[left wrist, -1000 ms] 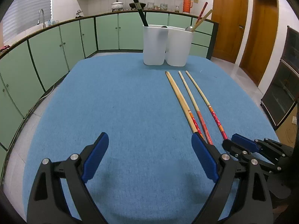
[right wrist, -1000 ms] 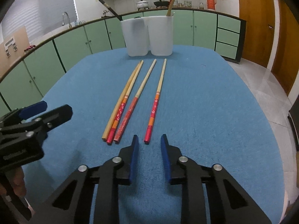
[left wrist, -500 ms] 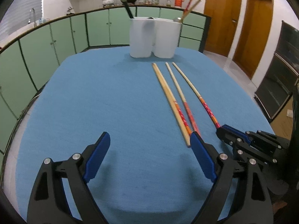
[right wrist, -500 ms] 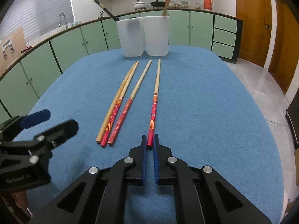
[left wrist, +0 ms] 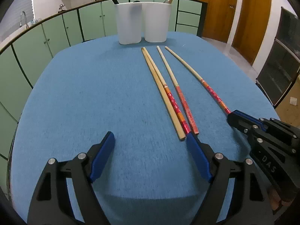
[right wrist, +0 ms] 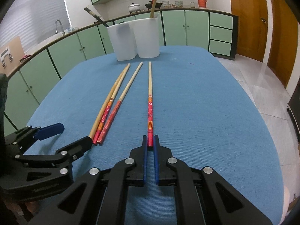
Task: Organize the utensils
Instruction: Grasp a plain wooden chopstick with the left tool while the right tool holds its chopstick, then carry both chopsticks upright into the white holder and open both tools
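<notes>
Chopsticks, four of them, long and thin, lie on the blue felt-like cloth of the surface (left wrist: 75, 97), all pointing toward two white plastic holders (right wrist: 135, 39) at upper center of both views. The holders are smooth, tall, w/ rounded corners, side by side and touching; a dark handle and wooden sticks poke out the tops. Three chopsticks sit close together: a plain wood chopstick (left wrist: 161, 93) touching a red-handled chopstick (left wrist: 173, 103), then a red foil chopstick (left wrist: 184, 103) just beside, near ends almost meeting. The fourth chopstick (right wrist: 150, 101), pale bamboo shaft w/ glossy red handle, orange bands and small flower print, lies apart to the right. The right gripper (right wrist: 150, 142), black frame w/ blue pads, is pinched onto that chopstick's red end at lower center of the right wrist view; same grip shows at right edge of the left wrist view. The left gripper (left wrist: 150, 142) is spread wide and closing, nothing btwn the pads, its right pad tip just at the near ends of the three-stick group.
</notes>
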`<move>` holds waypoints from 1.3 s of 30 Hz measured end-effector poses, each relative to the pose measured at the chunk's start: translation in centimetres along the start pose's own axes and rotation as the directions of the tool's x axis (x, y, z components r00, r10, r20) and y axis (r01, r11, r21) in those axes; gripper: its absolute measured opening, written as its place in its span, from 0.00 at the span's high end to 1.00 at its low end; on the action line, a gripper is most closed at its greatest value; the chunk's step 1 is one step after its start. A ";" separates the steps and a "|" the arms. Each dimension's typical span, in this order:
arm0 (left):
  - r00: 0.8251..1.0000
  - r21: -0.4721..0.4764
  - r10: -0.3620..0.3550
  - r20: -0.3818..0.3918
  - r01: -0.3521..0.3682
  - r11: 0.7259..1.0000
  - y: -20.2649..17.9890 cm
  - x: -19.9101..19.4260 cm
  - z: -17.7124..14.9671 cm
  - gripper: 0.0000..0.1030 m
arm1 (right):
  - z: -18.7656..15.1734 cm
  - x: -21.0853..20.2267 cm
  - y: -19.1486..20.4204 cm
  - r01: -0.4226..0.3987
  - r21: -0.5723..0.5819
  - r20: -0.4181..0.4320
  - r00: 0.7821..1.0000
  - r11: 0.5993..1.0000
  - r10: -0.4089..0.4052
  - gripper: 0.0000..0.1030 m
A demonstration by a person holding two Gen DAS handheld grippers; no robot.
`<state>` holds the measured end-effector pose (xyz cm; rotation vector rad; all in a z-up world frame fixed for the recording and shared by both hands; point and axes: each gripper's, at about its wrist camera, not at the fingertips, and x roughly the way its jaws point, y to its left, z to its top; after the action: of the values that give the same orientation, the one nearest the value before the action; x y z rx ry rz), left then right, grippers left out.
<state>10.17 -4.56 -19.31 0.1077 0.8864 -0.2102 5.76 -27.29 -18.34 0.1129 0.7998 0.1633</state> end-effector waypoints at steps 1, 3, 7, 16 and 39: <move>1.000 0.002 0.006 -0.001 -0.006 1.000 -0.1 0.1 0.0 0.25 | 0.0 0.0 0.0 -0.001 0.001 0.000 1.000 1.000 0.001 0.94; 1.000 -0.002 0.010 -0.001 -0.010 1.000 -0.1 0.0 0.1 0.26 | 0.0 0.0 0.0 -0.002 0.001 0.000 1.000 1.000 0.002 0.94; 1.000 -0.013 0.017 0.000 -0.017 1.000 0.3 -0.1 0.2 0.26 | -0.1 -0.1 0.0 -0.004 0.001 0.002 1.000 1.000 0.004 0.94; 0.999 -0.035 0.048 0.009 -0.048 0.998 0.5 -0.7 0.1 0.31 | -0.2 -0.1 0.0 -0.004 0.003 0.002 1.000 1.000 0.004 0.94; 0.998 -0.046 -0.034 0.043 0.036 0.998 -0.3 -0.9 0.4 0.93 | 0.2 0.1 -0.9 -0.058 0.052 -0.003 0.998 0.997 0.058 0.95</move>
<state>9.84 -4.80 -18.39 0.0443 0.8506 -0.2235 6.06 -28.20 -18.41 0.1851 0.8060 0.1977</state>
